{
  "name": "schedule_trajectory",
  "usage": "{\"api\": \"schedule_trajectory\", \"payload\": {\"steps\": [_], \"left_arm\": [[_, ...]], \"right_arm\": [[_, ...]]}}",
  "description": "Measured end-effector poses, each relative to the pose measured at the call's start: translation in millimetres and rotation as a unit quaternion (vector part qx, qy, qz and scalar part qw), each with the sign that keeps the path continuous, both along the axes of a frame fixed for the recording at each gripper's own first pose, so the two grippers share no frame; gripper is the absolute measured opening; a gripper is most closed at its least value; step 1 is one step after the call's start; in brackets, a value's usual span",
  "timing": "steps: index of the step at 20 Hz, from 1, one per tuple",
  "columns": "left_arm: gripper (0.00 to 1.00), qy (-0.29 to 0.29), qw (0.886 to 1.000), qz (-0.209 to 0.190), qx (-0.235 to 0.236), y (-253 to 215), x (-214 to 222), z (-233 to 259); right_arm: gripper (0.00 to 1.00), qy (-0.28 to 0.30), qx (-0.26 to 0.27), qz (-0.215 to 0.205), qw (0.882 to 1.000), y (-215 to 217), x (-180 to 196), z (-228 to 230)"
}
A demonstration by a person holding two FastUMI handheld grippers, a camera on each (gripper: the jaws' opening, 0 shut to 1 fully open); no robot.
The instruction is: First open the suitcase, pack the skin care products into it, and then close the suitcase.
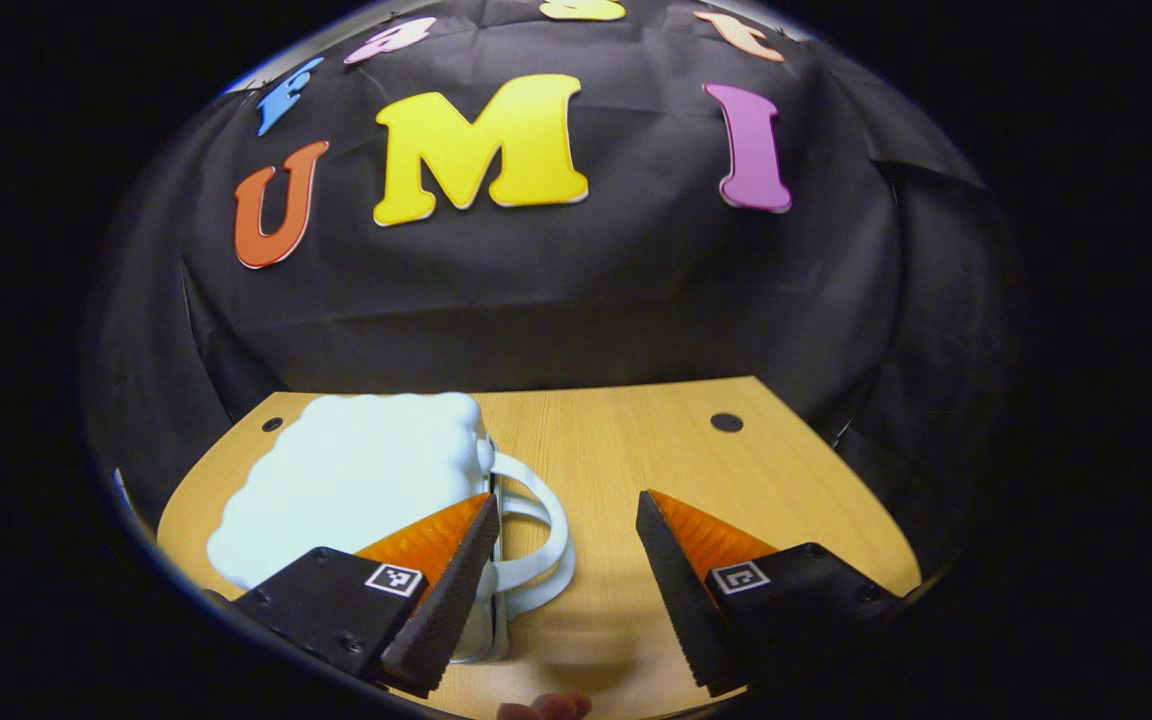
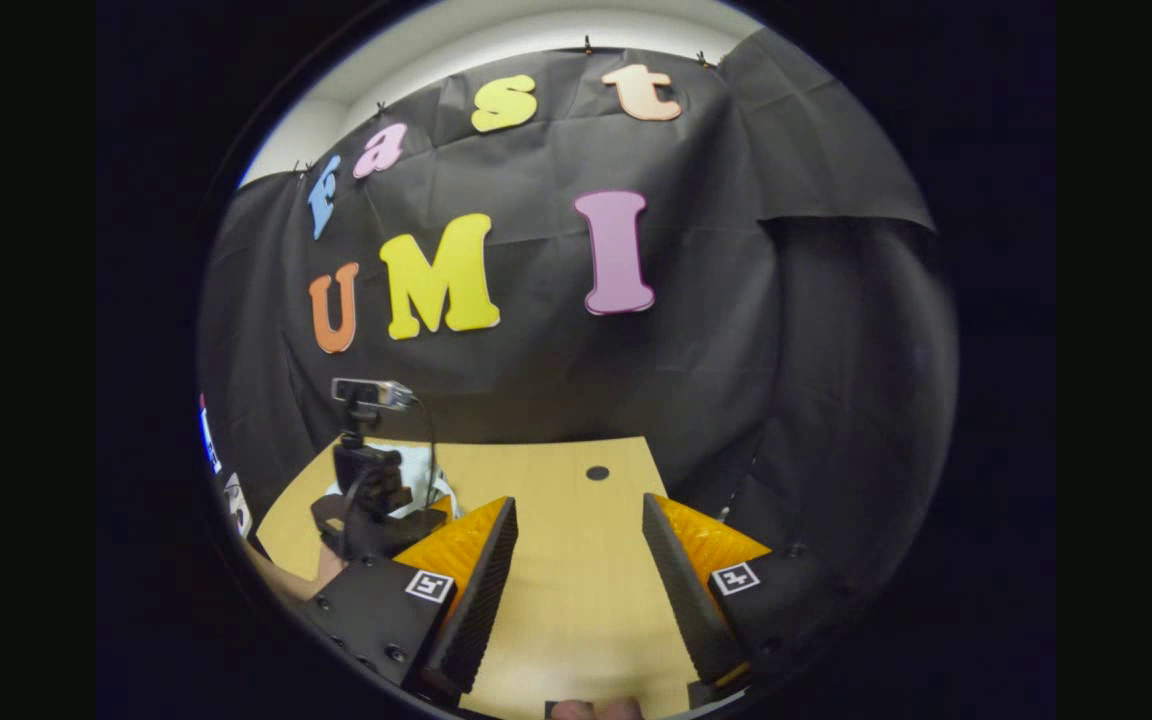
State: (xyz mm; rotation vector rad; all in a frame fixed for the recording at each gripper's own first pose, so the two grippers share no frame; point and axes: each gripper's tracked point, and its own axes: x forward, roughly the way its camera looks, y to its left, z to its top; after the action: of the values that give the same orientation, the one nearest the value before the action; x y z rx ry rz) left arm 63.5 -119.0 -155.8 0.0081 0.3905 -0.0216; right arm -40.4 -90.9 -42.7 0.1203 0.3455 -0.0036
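Tongs: left tongs (image 1: 566,590) wide open, empty, hovering by white suitcase (image 1: 356,485) handle (image 1: 536,545), near-left on tabletop (image 1: 636,450). Right tongs (image 2: 576,590) wide open, empty. Case looks shut; step = opening. Next prob: grab lid/handle. Skincare not seen.

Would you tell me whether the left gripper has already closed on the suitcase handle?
No: the left gripper is open, and the white suitcase's handle sits free between its spread jaws.

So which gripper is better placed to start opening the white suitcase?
The left gripper, probably. In the left gripper view its open fingers sit right at the closed suitcase, beside its handle. The right gripper is open over bare table, with the suitcase farther off to its left.
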Motion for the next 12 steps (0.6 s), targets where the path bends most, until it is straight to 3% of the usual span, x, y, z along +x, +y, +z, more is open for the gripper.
{"api": "schedule_trajectory", "payload": {"steps": [4, 5, 12], "left_arm": [[0.88, -0.084, 0.996, 0.012, -0.017, 25.1, -27.8, 99.3], [0.88, -0.100, 0.995, 0.017, -0.011, 33.5, -33.8, 116.0], [0.89, -0.195, 0.980, 0.042, -0.003, 65.5, -65.9, 206.1]], "right_arm": [[0.71, -0.038, 0.018, 0.032, 0.999, 37.2, 30.4, 16.2], [0.75, -0.049, 0.020, 0.040, 0.998, 48.3, 37.2, 24.8], [0.75, -0.143, -0.011, 0.046, 0.989, 99.3, 65.2, 76.5]]}}
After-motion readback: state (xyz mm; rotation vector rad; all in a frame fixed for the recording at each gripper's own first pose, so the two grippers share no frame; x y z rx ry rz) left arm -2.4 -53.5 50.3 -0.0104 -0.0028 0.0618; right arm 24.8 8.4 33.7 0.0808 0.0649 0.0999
